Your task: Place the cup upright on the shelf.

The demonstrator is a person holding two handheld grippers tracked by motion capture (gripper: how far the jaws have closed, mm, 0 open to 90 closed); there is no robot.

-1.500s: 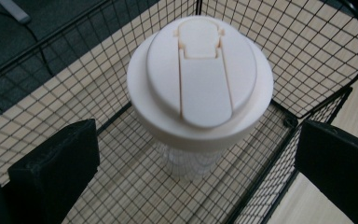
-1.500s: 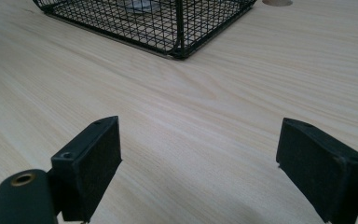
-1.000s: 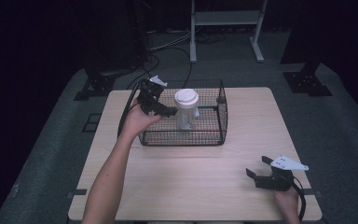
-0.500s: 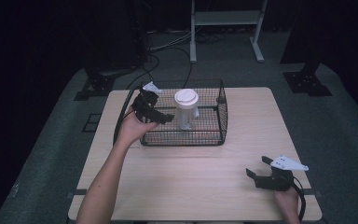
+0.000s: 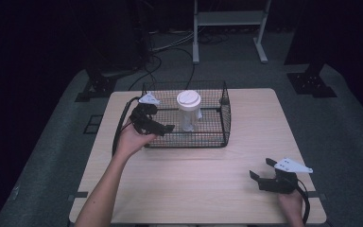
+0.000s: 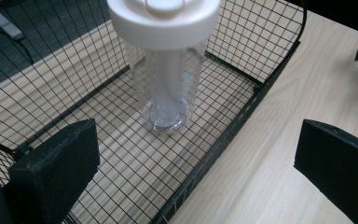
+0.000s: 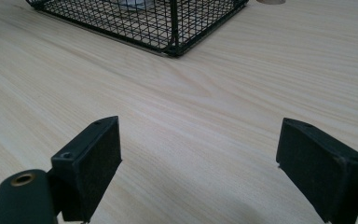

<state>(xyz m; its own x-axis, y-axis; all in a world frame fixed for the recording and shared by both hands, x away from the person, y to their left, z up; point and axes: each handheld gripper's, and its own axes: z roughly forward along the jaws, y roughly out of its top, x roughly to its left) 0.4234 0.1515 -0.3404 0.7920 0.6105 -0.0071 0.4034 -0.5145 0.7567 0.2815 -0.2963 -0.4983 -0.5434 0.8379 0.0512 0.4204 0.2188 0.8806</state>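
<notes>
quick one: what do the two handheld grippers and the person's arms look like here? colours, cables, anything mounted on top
Both the left gripper and the right gripper have black bodies with two blocky black jaws and a pale grey three-cornered plate on top. A black cable loops from each. In the right gripper view, a brass-coloured ring sits at the base of one jaw. Both forearms are bare, with no sleeves or gloves visible.

bottle [image 6: 168,70] top cut off | basket [image 7: 168,23] mostly cut off

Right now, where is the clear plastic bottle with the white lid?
In the high view, the clear plastic bottle with the white lid stands upright inside the black wire basket, near its middle, right of the left gripper.
</notes>
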